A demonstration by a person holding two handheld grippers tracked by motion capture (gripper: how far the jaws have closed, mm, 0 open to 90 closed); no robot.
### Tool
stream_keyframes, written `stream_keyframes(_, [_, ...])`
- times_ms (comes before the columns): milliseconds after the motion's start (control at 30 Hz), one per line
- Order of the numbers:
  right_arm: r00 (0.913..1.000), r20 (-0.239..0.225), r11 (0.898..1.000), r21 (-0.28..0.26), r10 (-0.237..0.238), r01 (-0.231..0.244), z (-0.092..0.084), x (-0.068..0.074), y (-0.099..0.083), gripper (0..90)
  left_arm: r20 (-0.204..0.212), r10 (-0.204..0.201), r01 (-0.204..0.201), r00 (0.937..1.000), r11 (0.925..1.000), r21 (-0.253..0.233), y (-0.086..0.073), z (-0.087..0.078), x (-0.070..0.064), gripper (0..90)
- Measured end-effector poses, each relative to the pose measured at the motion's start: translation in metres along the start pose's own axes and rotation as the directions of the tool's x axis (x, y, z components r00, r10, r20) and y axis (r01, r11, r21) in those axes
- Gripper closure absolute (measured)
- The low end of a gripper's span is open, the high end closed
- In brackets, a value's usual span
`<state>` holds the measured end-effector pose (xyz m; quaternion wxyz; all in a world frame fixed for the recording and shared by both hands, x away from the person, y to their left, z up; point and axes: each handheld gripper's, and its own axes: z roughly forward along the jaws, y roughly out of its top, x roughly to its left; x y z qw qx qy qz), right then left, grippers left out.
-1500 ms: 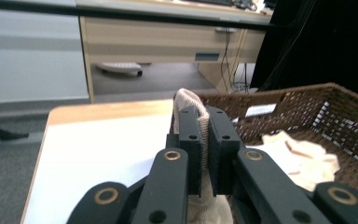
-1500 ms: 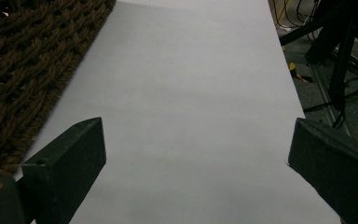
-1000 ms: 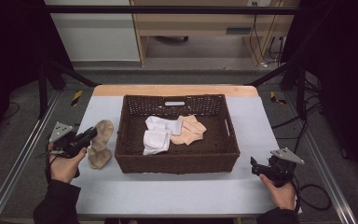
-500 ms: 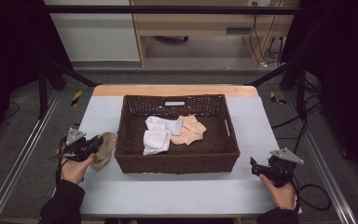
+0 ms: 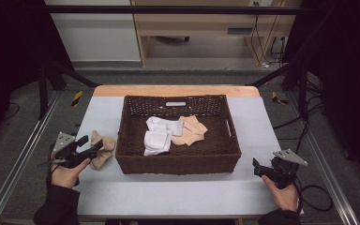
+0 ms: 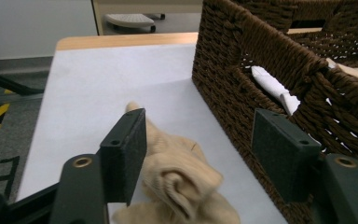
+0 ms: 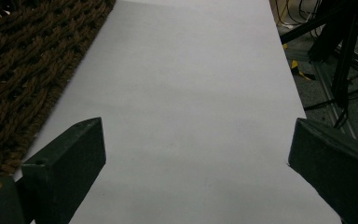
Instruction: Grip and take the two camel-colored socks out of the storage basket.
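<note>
A: What are the left gripper [image 5: 92, 149] fingers [image 6: 123, 154] doing?
B: They have just been opening and stand spread, the beige sock [image 6: 182, 179] lying loose on the desk [image 5: 168, 192] between them, beside the wicker basket [image 5: 178, 161].
A: And the right gripper [image 5: 258, 167]?
B: Spread over bare desk.

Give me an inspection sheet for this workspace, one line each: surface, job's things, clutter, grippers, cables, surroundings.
Surface: white table, wooden strip along the far edge.
Job's things: beige sock lying on the table left of the wicker basket; white socks and another beige piece lie inside the basket.
Clutter: nothing seen.
Grippers: left gripper has just been opening, jaws apart either side of the beige sock, not pressing it; right gripper open over bare table.
Cables: black cable trails from the right gripper.
Surroundings: dark frame, wooden furniture behind.
</note>
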<state>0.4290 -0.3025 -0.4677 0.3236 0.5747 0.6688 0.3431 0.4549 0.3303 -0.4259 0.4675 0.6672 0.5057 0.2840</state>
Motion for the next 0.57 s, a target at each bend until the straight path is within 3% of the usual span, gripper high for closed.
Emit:
stream_keyframes(367, [1.0000,-0.002,1.000,-0.002,0.007,-0.007,-0.002,0.000,0.000,4.2,-0.036,-0.033,0.033,0.9988,0.9993,0.017,-0.021,-0.028,0.017,28.9])
stream_keyframes(400, [1.0000,-0.003,1.000,-0.004,0.007,-0.007,-0.002,0.000,0.000,4.2,-0.054,-0.019,0.021,0.9983,0.9992,0.035,-0.025,-0.030,0.018,28.4])
stream_keyframes(567, [1.0000,-0.003,1.000,-0.005,0.004,-0.004,-0.003,0.000,0.000,4.1,-0.055,-0.024,0.029,0.9982,0.9947,0.098,-0.040,-0.030,0.023,27.6])
